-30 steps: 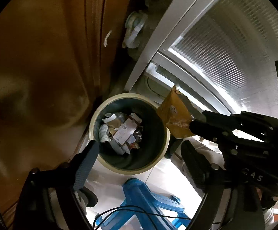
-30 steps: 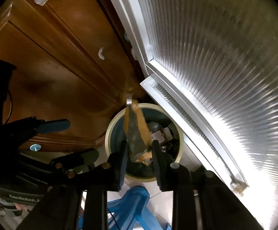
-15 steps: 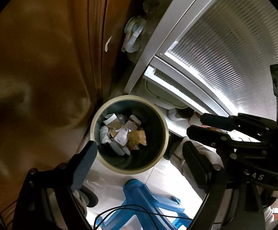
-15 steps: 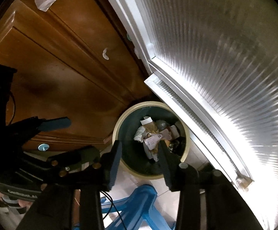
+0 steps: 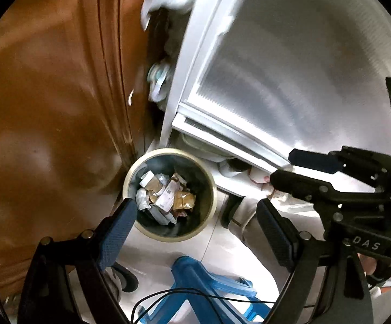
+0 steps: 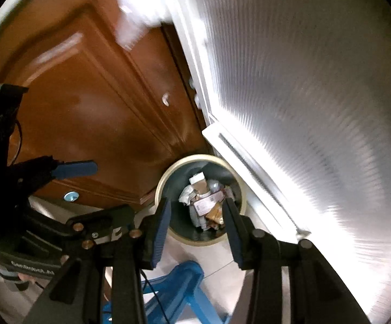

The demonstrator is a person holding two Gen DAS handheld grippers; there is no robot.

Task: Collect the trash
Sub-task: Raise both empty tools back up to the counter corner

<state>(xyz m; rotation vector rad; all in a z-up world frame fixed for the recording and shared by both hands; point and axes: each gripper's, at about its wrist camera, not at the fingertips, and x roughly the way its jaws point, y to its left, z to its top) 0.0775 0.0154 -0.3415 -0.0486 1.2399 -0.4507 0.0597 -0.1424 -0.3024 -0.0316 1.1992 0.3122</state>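
Note:
A round bin with a cream rim (image 5: 208, 186) (image 6: 159, 186) stands on the floor between a brown wooden door and a white ribbed panel. It holds several crumpled papers and packets, with a brown wrapper (image 5: 186, 199) (image 6: 214, 211) lying on top. My left gripper (image 5: 196, 226) is open and empty above the bin's near edge. My right gripper (image 6: 196, 222) is open and empty, high over the bin; it also shows in the left wrist view (image 5: 281, 170).
A brown wooden door (image 5: 47, 108) is on the left and a white ribbed panel (image 5: 289, 67) on the right. A blue plastic stool (image 5: 208, 289) stands on the tiled floor near the bin. A black cable (image 5: 195, 297) runs over it.
My right gripper opened and let go of the brown wrapper, which fell into the bin. Both grippers have since lifted away from the bin, which looks smaller and lower in the views.

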